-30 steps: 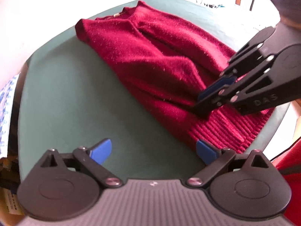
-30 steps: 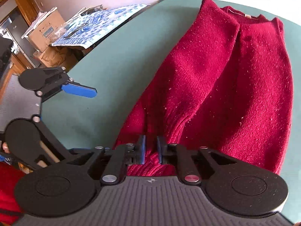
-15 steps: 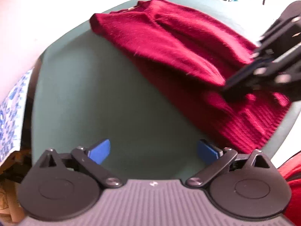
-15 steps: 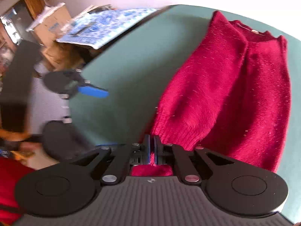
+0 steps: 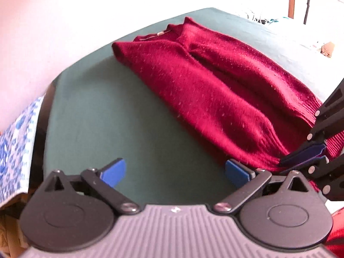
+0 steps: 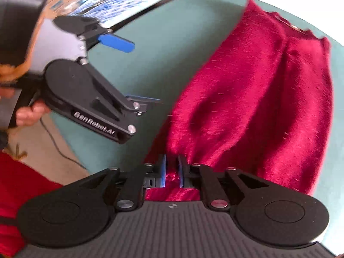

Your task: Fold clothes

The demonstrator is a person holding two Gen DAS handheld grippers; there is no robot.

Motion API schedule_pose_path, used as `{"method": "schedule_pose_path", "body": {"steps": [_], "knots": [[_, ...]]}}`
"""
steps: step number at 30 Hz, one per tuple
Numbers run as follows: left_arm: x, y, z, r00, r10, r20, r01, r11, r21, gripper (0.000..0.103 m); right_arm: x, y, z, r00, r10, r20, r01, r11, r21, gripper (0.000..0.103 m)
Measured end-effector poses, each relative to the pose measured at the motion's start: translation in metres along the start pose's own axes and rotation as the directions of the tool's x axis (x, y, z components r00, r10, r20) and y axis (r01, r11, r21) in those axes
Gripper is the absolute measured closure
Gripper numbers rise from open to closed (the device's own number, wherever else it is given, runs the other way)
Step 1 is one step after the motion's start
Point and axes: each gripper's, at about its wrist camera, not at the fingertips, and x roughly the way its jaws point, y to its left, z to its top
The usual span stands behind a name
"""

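Sweater, dark red and knitted, lies on the green table with its sides folded in over the middle and its neck at the far end from both grippers; the ribbed hem is the near end, and a bunch of it stands between the blue pads of the right gripper, drawn up off the table into creases; that gripper's jaws are narrow and opening at this moment, with the cloth between them and touching both pads; the left gripper hangs over bare table just left of the hem, jaws wide with nothing between them, its right pad just beside the sweater's edge; a person's fingers wrap its handle; beyond the table's left edge, past the left gripper, lies a blue and white patterned cloth.
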Motion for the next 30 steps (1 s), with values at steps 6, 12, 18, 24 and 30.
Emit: {"method": "schedule_pose_path", "body": {"steps": [6, 12, 18, 24, 30], "knots": [[0.012, -0.009, 0.004, 0.999, -0.054, 0.002, 0.053, 0.996, 0.077, 0.003, -0.001, -0.01, -0.004, 1.0, -0.01, -0.01, 0.011, 0.995, 0.099, 0.091], [0.016, -0.009, 0.028, 0.991, -0.109, 0.075, 0.098, 0.986, 0.135, 0.003, -0.055, -0.074, 0.026, 0.991, -0.015, 0.134, -0.032, 0.94, 0.34, 0.068], [0.016, -0.022, 0.054, 0.976, -0.159, 0.15, 0.137, 0.98, 0.147, 0.004, -0.062, -0.119, 0.091, 0.968, -0.132, 0.214, 0.072, 0.961, 0.267, 0.07], [0.022, -0.018, 0.067, 0.97, -0.224, 0.094, 0.221, 0.975, 0.036, 0.005, 0.004, -0.167, 0.167, 0.975, -0.071, 0.21, 0.032, 0.982, 0.186, 0.07], [0.053, -0.054, 0.049, 0.975, -0.221, -0.034, 0.22, 0.975, -0.039, 0.014, 0.086, -0.185, 0.21, 0.987, -0.08, 0.138, 0.067, 0.993, 0.098, 0.078]]}}
